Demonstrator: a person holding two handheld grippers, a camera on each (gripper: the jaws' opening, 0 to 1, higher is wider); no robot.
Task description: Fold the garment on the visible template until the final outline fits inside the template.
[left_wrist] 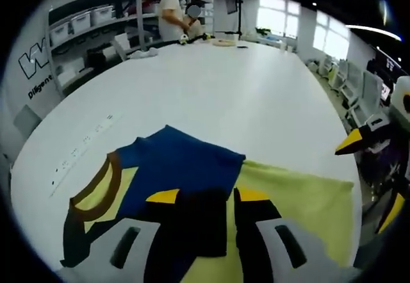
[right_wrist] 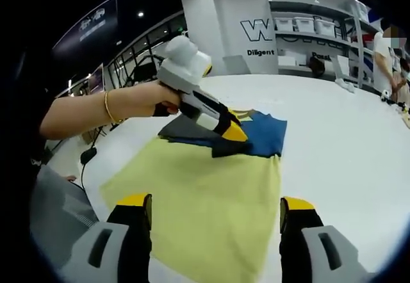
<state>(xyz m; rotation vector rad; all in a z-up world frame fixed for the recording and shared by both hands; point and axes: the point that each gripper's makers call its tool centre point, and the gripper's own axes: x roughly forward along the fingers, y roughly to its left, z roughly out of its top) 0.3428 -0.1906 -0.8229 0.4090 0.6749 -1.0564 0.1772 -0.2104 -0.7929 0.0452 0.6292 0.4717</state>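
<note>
Lying on the pale yellow-green rectangular template sheet point(right_wrist: 211, 212) on the white bench point(left_wrist: 243, 97), the soft blue-and-yellow brown-collared garment point(left_wrist: 186, 168) looked light, limp and prone to sliding (best pinched at a hem edge). The left hand-held gripper point(right_wrist: 225, 134) gripped its dark fold; the right hand-held gripper point(right_wrist: 218, 222) hung wide and empty.

free: bare white table point(left_wrist: 243, 97) beyond garment point(left_wrist: 186, 168) | blocked: far end, person point(left_wrist: 170, 15), shelves point(left_wrist: 83, 27)
</note>
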